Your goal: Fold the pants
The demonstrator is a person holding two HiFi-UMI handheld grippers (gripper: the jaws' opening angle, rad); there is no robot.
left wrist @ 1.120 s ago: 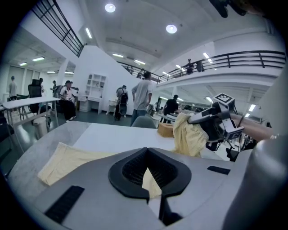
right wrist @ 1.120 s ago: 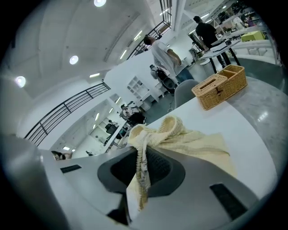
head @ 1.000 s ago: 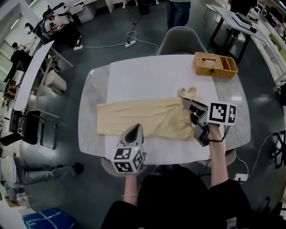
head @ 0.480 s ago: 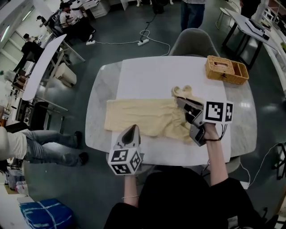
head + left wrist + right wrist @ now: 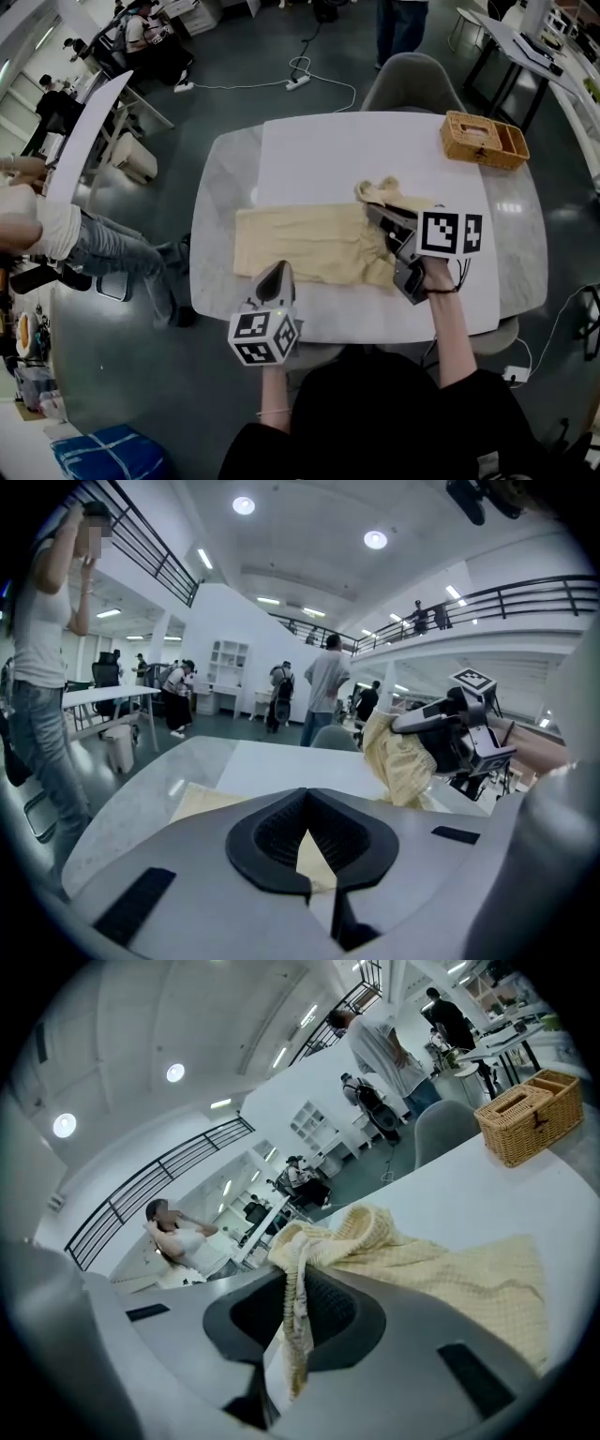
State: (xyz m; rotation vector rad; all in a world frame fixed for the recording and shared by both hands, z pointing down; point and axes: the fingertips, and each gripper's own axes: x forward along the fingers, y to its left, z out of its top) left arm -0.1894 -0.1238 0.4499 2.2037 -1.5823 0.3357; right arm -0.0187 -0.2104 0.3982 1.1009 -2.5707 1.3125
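Currently the right gripper (image 5: 375,210) is pinching the bunched waist end of the yellow pants (image 5: 300,246), holding it slightly off the white table (image 5: 319,150), while the left gripper (image 5: 277,272) is clamping their near edge

My left gripper (image 5: 278,267) is a smooth grey wedge with a white cube (image 5: 262,336) of black square markers at its rear. My right gripper (image 5: 375,214) is the same grey, and its marker cube (image 5: 448,232) shows two black-and-white squares. Each gripper view shows black ribbed pads (image 5: 277,832) in a black collar, with black rectangular strips on the grey shell. The person carrying them wears a black top (image 5: 375,412), a thin bracelet (image 5: 272,411) on the left wrist and a dark band (image 5: 441,292) on the right.
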